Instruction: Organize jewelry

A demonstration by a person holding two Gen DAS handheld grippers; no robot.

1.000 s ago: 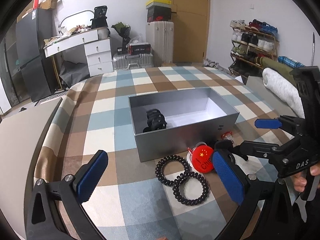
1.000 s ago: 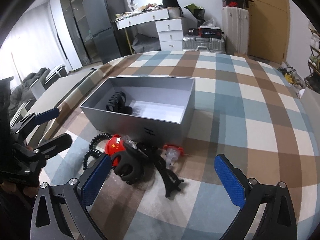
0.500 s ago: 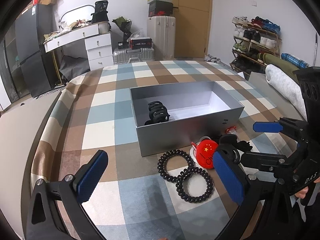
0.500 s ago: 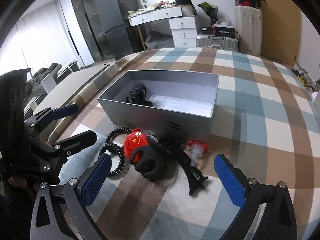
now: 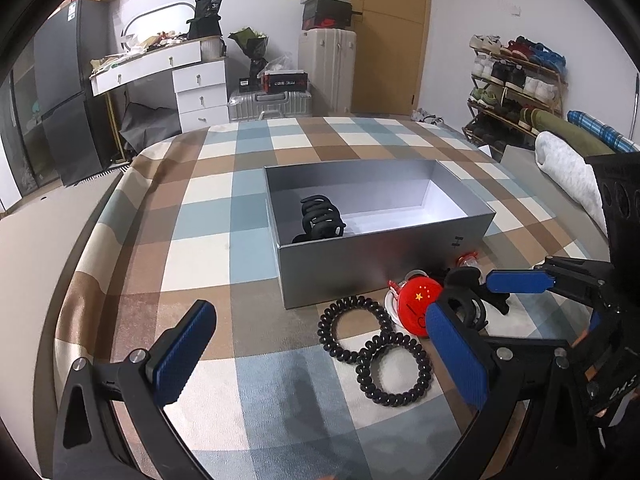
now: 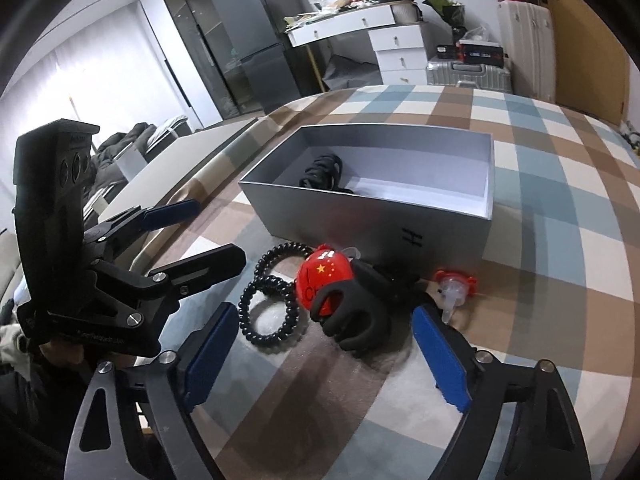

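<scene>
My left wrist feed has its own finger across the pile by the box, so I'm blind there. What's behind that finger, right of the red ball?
Observer: A black claw clip, lying against the red ball.
Operator: Is the right hand-held gripper on it?
Observer: No. The right hand-held gripper is open, with a finger on either side of the clip, not closed on it.
Operator: Anything else nearby?
Observer: A small clear piece with a red rim lies apart from the clip, close to the box wall.
</scene>
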